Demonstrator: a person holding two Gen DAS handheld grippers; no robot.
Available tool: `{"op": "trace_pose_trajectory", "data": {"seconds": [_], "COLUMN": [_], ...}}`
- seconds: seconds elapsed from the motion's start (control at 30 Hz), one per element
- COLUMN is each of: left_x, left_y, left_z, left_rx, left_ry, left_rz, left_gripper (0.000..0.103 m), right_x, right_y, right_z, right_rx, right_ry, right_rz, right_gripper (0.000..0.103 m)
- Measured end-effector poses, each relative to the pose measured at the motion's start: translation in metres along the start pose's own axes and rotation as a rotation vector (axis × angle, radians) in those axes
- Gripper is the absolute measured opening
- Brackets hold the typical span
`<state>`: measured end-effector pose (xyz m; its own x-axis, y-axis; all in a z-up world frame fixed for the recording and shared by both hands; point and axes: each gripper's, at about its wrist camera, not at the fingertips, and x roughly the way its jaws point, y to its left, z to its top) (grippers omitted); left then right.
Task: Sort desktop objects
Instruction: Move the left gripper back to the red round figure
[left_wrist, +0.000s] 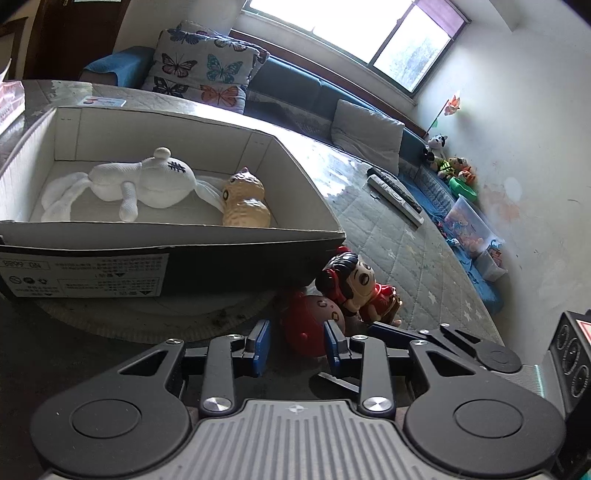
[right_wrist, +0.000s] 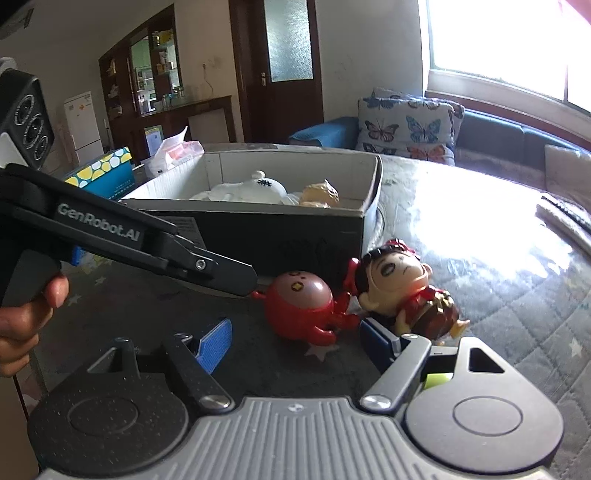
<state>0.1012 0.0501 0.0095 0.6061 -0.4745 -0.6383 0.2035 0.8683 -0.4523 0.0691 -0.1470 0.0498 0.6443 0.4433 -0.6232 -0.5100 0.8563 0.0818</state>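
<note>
The left gripper (left_wrist: 297, 345) has its jaws spread on either side of the red round toy (left_wrist: 312, 325), not clamped on it, and the right gripper (right_wrist: 295, 341) is also open just short of that toy. The toy lies on the quilted table (right_wrist: 480, 258), touching the doll figurine (right_wrist: 402, 288), in front of the cardboard box (left_wrist: 229, 251), which holds 2 toys: a white plush rabbit (left_wrist: 140, 182) and a tan figurine (left_wrist: 245, 203).
</note>
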Motion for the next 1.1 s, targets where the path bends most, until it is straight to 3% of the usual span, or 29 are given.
{"op": "trace_pose_trajectory", "data": {"seconds": [0.83, 1.1], "left_x": [0.020, 0.023], "left_y": [-0.001, 0.001], "left_z": [0.008, 0.007], "left_rx": [0.004, 0.001], "left_ry": [0.022, 0.036], "left_rz": [-0.023, -0.043], "left_gripper": [0.035, 0.035], "right_x": [0.025, 0.027], "right_y": [0.003, 0.004], "right_z": [0.001, 0.002], "right_rx": [0.034, 0.047], "right_ry": [0.030, 0.023], "right_rz": [0.002, 0.009], "right_gripper": [0.078, 0.064]}}
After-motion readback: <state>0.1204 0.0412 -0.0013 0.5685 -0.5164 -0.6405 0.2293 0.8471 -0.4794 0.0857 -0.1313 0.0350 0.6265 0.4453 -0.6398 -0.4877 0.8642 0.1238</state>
